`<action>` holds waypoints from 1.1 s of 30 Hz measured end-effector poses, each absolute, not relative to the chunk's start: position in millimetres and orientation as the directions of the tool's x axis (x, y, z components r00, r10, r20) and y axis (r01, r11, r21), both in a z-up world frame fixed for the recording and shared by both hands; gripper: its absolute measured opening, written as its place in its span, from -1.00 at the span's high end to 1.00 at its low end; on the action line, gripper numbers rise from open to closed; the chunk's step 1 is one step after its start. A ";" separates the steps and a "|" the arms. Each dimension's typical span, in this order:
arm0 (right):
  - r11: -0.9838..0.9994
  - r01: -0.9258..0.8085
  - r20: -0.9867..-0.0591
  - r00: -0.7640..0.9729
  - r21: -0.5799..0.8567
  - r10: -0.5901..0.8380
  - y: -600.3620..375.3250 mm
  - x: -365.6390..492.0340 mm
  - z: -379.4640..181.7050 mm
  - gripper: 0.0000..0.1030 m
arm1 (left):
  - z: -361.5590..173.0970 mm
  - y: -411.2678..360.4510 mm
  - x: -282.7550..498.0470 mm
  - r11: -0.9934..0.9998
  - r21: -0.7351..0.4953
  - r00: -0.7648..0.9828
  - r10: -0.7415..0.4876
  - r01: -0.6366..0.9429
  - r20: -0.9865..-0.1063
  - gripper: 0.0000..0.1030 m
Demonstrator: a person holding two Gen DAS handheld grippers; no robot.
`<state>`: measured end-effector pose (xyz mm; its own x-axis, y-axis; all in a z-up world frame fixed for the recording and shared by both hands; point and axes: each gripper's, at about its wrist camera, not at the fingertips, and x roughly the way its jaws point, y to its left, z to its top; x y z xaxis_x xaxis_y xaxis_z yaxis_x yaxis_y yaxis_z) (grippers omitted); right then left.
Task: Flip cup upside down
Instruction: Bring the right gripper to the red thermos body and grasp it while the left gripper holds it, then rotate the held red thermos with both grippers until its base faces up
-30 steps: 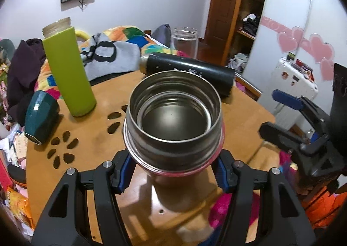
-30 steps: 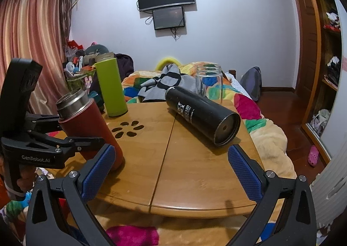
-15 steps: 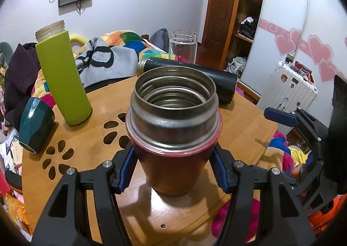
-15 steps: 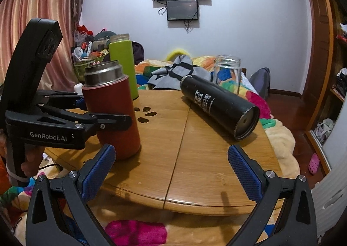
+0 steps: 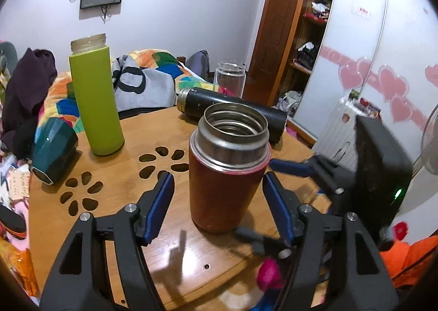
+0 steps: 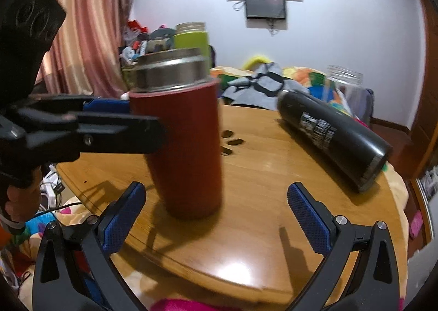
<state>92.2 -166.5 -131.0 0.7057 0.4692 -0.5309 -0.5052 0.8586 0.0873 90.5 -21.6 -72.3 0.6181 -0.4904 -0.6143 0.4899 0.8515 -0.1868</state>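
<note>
I see the red cup (image 5: 228,171) standing upright on the wooden worktop (image 5: 164,228), steel mouth up. My left gripper (image 5: 219,207) has its jaws spread wide either side of it, blue pads clear of the wall. My right gripper (image 6: 216,217) is also wide apart, the cup just ahead of its left pad. A black flask (image 6: 336,138) lies on its side nearby; a green bottle (image 5: 94,100) stands behind.

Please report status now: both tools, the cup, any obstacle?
Left tool open, around red cup. Right tool open, near. Cup upright, mouth up. Black flask lies beside.
</note>
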 end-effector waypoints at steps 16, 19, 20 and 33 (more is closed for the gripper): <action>0.838 -0.540 -0.533 0.688 0.077 0.492 -141.7 101.6 -139.4 -0.14 | -86.4 0.4 130.6 0.736 -0.478 0.512 -0.677 0.479 -0.529 -0.29; 0.839 -0.542 -0.532 0.696 0.049 0.482 -137.6 97.3 -137.9 -0.14 | -85.4 6.9 131.4 0.734 -0.493 0.519 -0.679 0.466 -0.519 -0.29; 0.838 -0.545 -0.532 0.699 0.035 0.477 -135.5 95.1 -137.0 -0.14 | -84.2 10.2 130.6 0.741 -0.490 0.529 -0.671 0.460 -0.519 -0.29; 0.805 -0.592 -0.536 0.689 -0.030 0.487 -124.9 87.7 -130.7 -0.14 | -104.3 43.3 137.0 0.750 -0.557 0.547 -0.650 0.355 -0.527 -0.30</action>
